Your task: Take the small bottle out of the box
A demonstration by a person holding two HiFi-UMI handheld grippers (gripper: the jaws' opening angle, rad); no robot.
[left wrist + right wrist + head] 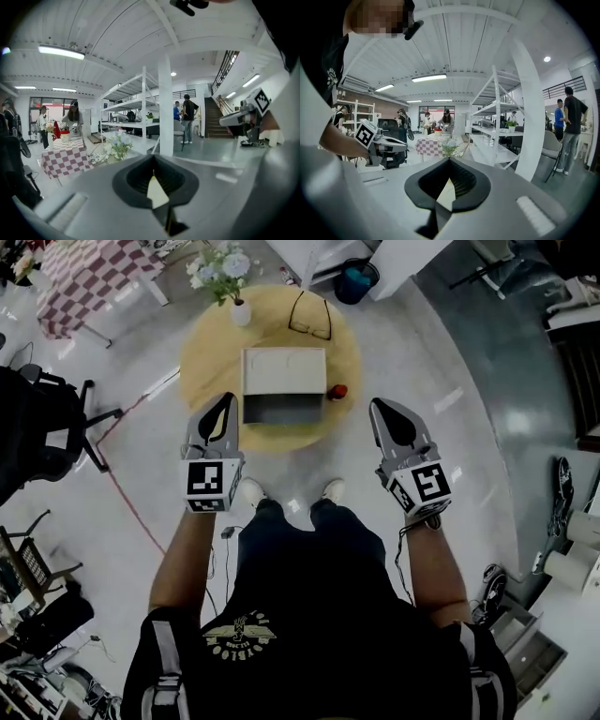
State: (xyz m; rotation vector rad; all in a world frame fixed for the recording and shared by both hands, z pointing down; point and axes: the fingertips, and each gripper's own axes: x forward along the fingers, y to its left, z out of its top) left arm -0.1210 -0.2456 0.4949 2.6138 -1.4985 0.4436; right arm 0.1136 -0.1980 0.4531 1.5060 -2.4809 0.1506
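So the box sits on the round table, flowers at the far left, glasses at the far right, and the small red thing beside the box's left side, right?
Not quite. The small red thing lies beside the right side of the box, not the left, as the head view shows. The rest holds.

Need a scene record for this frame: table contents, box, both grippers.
surface: round wooden table, ahead of the person
box: box at the table's middle, pale top, dark front part; contents cannot be told
beside box: small red item by its right side
other items: vase of flowers back left; glasses back right
left gripper: left gripper jaws together, empty, short of the box
right gripper: right gripper jaws together, empty, right of the table edge
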